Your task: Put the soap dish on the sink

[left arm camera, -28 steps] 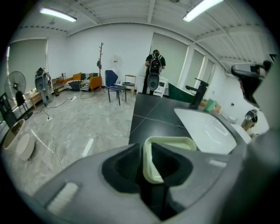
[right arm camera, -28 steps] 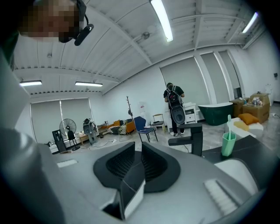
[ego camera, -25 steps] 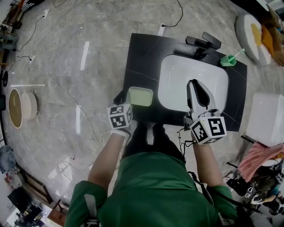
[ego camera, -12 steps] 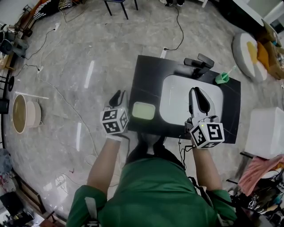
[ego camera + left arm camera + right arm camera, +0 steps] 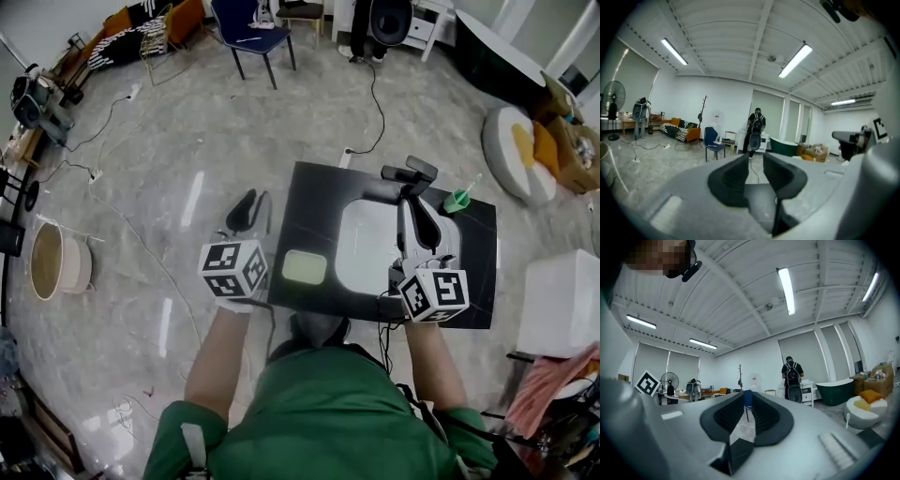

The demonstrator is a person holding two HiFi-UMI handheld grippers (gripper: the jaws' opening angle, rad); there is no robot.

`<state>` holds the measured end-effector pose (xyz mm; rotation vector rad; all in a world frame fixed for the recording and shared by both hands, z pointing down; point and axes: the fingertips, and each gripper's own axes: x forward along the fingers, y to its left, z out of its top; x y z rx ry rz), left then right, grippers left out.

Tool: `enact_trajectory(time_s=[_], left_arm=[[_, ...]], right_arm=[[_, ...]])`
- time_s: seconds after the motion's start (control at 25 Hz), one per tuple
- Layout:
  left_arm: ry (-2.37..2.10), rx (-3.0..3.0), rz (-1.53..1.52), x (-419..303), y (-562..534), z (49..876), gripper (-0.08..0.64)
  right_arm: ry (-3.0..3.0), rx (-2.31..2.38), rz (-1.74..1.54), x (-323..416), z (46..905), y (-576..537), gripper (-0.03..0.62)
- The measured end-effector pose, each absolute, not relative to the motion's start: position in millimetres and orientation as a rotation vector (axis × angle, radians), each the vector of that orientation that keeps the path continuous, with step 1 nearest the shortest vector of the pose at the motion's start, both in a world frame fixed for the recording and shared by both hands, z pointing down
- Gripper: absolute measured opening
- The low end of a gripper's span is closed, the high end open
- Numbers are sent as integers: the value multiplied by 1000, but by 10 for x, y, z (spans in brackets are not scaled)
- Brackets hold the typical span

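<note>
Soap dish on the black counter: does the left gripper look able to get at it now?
Probably yes. The soap dish lies uncovered on the counter; the left gripper hovers just left of it, jaws apart and empty.

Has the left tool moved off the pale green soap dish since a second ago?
Yes. The left tool has pulled leftward off the black countertop, leaving the pale green soap dish lying on it.

Wearing a green short-sleeved shirt [image 5: 319, 412], grey straps [image 5: 191, 442] running over both shoulders. Left gripper [image 5: 246, 210] and right gripper [image 5: 417, 214] are each carrying white cubes [image 5: 232, 270] with black square markers; grey shells, black pads.
</note>
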<state>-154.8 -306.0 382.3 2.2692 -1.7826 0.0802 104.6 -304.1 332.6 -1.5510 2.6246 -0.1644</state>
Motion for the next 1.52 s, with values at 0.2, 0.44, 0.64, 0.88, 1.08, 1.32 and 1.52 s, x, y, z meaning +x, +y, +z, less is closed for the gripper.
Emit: enact_trajectory(time_s=[0.2, 0.44, 0.64, 0.88, 1.08, 1.32, 1.52], left_arm=[[-1781, 2319, -15, -1483, -3056, 3414, 97], [-1766, 2373, -99, -1402, -3006, 3033, 97], [-1829, 2441, -99, -1377, -3020, 2790, 97], [-1827, 2443, -91, -1320, -3059, 2841, 97], [-1818, 2435, -88, -1331, -3079, 2877, 97], [-1812, 2414, -86, -1343, -3093, 2962, 97], [-1816, 2407, -84, -1371, -3093, 2978, 97]], right_arm=[[2612, -1514, -113, 1058, 3080, -3013, 51], [2614, -1499, -49, 1067, 2852, -2954, 51], [2614, -1472, 21, 1054, 2702, -3006, 51], [2616, -1490, 22, 1142, 2738, -3035, 51], [2621, -1495, 4, 1127, 2769, -3053, 51], [2623, -1504, 2, 1139, 2798, -3068, 51], [2625, -1499, -3, 1119, 2799, -3070, 51]])
